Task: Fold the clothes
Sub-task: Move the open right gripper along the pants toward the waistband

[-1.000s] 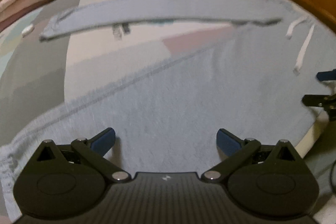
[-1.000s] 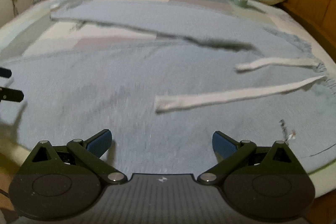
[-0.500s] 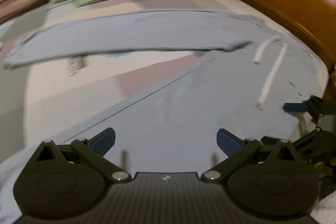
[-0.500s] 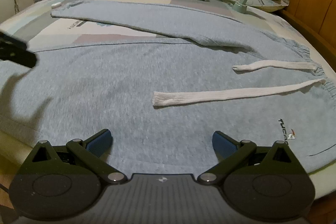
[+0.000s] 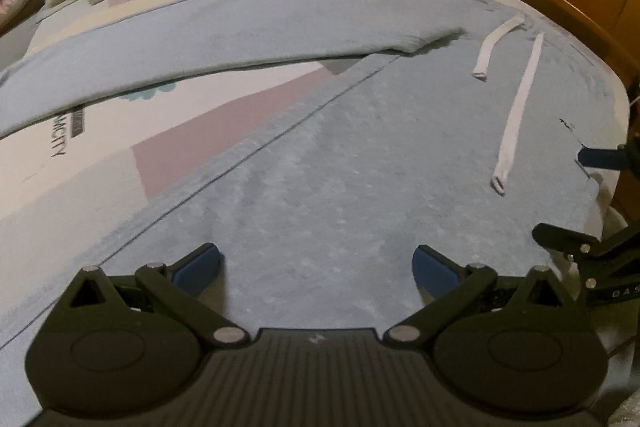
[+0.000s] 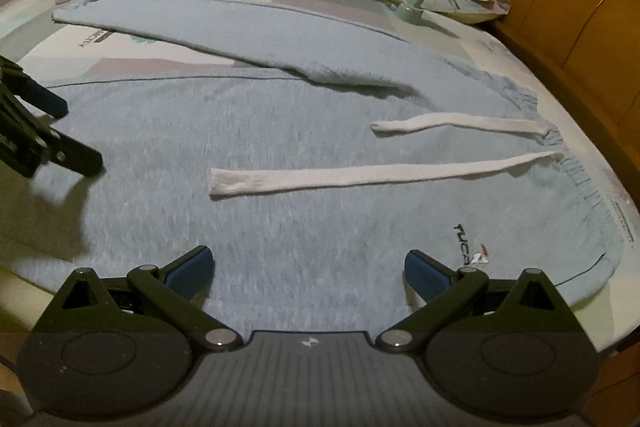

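- Swinging rightward since a second ago, my left tool [image 5: 316, 263] now shares its view with my right tool [image 6: 306, 269]; both spread, holding nothing.
- Blue sweatpants [image 6: 280, 211] lie flat on the bed [image 5: 80, 163], legs apart.
- To fold well, I'd pinch the near edge evenly, clear of the drawstrings [image 6: 360, 175].

Pale blue sweatpants [image 6: 280, 211] with white drawstrings [image 6: 360, 177] on pastel colour-blocked bedsheet [image 5: 100, 155].
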### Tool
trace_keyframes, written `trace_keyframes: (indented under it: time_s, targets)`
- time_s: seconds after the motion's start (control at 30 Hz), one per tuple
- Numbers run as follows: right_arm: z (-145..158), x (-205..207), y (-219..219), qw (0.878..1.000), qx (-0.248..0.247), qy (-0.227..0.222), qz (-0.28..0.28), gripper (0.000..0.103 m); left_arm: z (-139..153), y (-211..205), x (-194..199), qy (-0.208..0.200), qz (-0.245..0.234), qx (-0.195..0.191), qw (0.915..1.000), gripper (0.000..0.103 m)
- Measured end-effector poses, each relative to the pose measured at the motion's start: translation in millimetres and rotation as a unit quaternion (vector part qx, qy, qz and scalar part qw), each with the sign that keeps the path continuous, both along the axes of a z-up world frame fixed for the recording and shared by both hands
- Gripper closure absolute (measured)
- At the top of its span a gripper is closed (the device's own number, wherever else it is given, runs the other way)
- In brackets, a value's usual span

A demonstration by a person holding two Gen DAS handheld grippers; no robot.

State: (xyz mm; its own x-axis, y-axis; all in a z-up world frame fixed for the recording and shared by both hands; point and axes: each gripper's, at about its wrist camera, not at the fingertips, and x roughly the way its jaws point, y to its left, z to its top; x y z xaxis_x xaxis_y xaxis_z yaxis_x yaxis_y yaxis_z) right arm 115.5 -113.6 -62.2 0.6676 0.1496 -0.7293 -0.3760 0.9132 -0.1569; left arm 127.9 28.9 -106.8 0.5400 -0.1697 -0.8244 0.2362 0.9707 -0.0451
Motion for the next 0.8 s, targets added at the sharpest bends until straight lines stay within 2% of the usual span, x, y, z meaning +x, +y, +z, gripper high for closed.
trace_keyframes:
  time_s: [0.2,0.53,0.63,0.8]
  targets:
    - [-1.1,3.7,-9.2,0.999,0.032,0.013,-0.013,0.0,12.4,-2.2,-0.8,-0.022,0.006,0.003,0.9997,0.001]
    - [8.7,15.3,-36.6,0.998,0.026,0.001,-0.053,0.0,22.9,-31.9,-0.7,-0.049,-0.017,0.018,0.9985,0.001]
    - [15.6,25.2,-50.1,0.998,0.023,-0.007,-0.066,0.0,26.7,-43.2,5.3,-0.058,-0.031,0.034,0.9972,0.001]
    - [16.7,45.0,-81.9,0.994,0.028,-0.001,-0.107,0.0,28.5,-56.3,13.1,-0.061,-0.047,0.035,0.9964,0.001]
